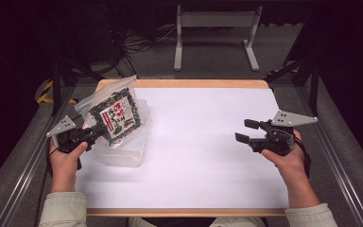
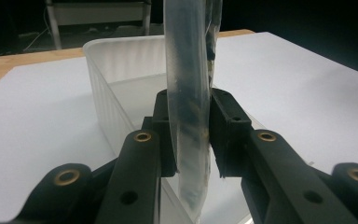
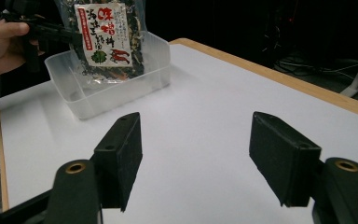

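Forearms in pale sleeves enter the high view from the bottom edge, each hand carrying a gripper. On the left side the left gripper (image 1: 90,135) is seen clamped on the lower edge of a clear snack bag (image 1: 116,113), which is held tilted above a translucent plastic tub (image 1: 132,153) standing on the white table sheet (image 1: 208,156). The right gripper (image 1: 246,131) is held well apart on the right side, over bare sheet, with its jaws spread and nothing between them.

Seen from the left gripper view, the two black jaws are pressed onto the bag (image 2: 189,93) from both sides, the film rising edge-on between them. Just beyond, the tub (image 2: 121,60) is seen with its floor bare.

From the right gripper view, the jaws stand wide open over the sheet (image 3: 205,140). Farther off the bag (image 3: 103,37) is shown hanging upright over the tub (image 3: 116,91), pinched near its side by the left gripper (image 3: 70,36).

The bag is judged to be picked up and brought over the tub; lowering it inside and releasing it are judged to be left.
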`<state>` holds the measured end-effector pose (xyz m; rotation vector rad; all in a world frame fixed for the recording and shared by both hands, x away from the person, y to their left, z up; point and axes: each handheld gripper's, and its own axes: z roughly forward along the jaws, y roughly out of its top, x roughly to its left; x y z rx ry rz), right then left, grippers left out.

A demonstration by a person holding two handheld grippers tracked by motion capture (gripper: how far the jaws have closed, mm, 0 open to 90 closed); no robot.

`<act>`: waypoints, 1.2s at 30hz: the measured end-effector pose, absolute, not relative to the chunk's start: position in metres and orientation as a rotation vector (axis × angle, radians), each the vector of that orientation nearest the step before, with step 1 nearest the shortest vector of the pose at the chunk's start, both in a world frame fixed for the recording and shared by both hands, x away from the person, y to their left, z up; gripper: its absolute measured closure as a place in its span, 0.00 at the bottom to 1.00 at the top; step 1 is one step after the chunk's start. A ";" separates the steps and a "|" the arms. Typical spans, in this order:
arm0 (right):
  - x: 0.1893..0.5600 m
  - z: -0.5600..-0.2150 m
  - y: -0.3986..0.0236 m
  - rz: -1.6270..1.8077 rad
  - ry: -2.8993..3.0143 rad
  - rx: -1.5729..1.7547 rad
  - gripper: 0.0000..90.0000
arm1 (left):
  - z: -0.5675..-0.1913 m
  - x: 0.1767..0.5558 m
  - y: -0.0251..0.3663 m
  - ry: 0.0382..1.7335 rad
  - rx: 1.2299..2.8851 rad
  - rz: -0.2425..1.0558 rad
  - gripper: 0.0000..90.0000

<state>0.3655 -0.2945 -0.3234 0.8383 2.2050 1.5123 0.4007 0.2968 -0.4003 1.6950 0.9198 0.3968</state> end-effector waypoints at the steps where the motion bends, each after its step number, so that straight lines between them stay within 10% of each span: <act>1: 0.366 -0.323 -0.294 1.512 2.205 0.838 0.39 | -0.400 0.400 0.296 0.919 1.697 0.405 0.82; 12: 0.367 -0.325 -0.294 1.508 2.211 0.839 0.39 | -0.396 0.401 0.293 0.918 1.682 0.440 0.80; 21: 0.367 -0.325 -0.294 1.507 2.214 0.840 0.39 | -0.387 0.399 0.293 0.948 1.612 0.503 0.42; 36: 0.367 -0.326 -0.294 1.506 2.211 0.847 0.38 | -0.339 0.372 0.291 0.957 1.553 0.734 0.28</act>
